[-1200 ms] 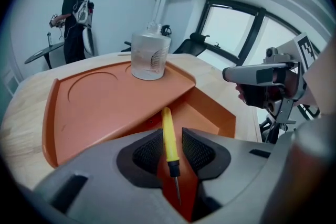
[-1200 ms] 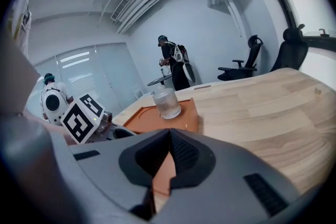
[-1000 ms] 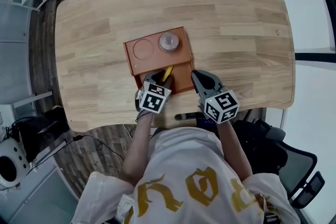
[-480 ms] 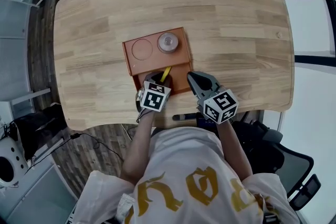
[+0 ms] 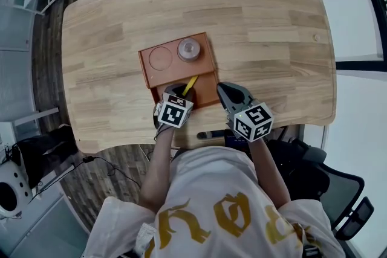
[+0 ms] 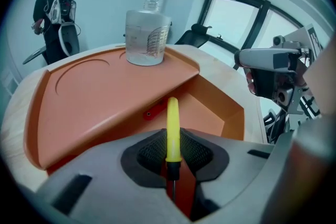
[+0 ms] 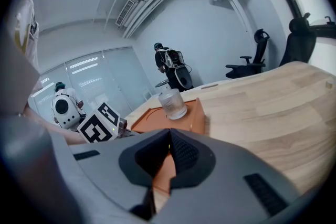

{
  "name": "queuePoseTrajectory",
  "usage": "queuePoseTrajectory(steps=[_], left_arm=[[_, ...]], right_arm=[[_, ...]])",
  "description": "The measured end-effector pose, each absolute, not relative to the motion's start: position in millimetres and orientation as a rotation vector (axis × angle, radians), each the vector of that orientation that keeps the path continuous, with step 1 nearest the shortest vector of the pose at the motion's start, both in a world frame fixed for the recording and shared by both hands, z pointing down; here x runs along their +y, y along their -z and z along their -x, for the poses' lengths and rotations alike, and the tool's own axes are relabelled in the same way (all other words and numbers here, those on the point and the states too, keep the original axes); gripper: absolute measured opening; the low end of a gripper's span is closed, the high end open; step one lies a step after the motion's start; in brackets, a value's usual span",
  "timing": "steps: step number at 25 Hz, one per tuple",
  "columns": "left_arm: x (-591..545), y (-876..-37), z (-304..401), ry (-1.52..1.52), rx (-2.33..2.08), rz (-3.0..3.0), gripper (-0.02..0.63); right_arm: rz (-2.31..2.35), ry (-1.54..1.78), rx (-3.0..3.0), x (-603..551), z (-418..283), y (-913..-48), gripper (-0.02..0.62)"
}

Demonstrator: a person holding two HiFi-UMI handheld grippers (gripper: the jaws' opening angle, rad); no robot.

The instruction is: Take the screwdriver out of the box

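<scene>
An orange box [image 5: 151, 66] lies on the wooden table, with an open recess in its near right part. The screwdriver [image 5: 191, 83] has a yellow handle that points away from me over that recess. My left gripper [image 5: 175, 92] is shut on it. In the left gripper view the pads pinch the screwdriver [image 6: 172, 128] at the lower end of its handle, and the thin shaft runs back between the jaws of the left gripper [image 6: 173, 152]. My right gripper [image 5: 225, 92] sits just right of the box's near corner. Seen from its own camera, the right gripper [image 7: 169, 152] is shut and holds nothing.
A clear glass jar [image 5: 188, 49] stands on the box's raised back part, beside a round recess [image 5: 161, 58]. The table's near edge [image 5: 199, 136] is right under my grippers. Bare wood stretches to the right and far side. An office chair [image 5: 338, 190] stands at lower right.
My right gripper has drifted a little left, toward the box's corner. The left gripper has stayed shut on the screwdriver at almost the same spot.
</scene>
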State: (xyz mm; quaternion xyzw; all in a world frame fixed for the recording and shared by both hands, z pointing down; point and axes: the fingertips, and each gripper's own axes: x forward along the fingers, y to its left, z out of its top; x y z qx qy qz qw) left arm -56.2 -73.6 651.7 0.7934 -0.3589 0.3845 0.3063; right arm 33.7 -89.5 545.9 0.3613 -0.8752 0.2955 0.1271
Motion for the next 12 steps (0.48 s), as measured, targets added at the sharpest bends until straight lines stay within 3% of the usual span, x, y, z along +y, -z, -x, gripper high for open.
queuePoseTrajectory(steps=[12], left_arm=[[-65,-629,40,-0.995,-0.909,-2.248,0.077]], right_arm=[[-1.092,-0.848,-2.550,-79,-35,-540,0.011]])
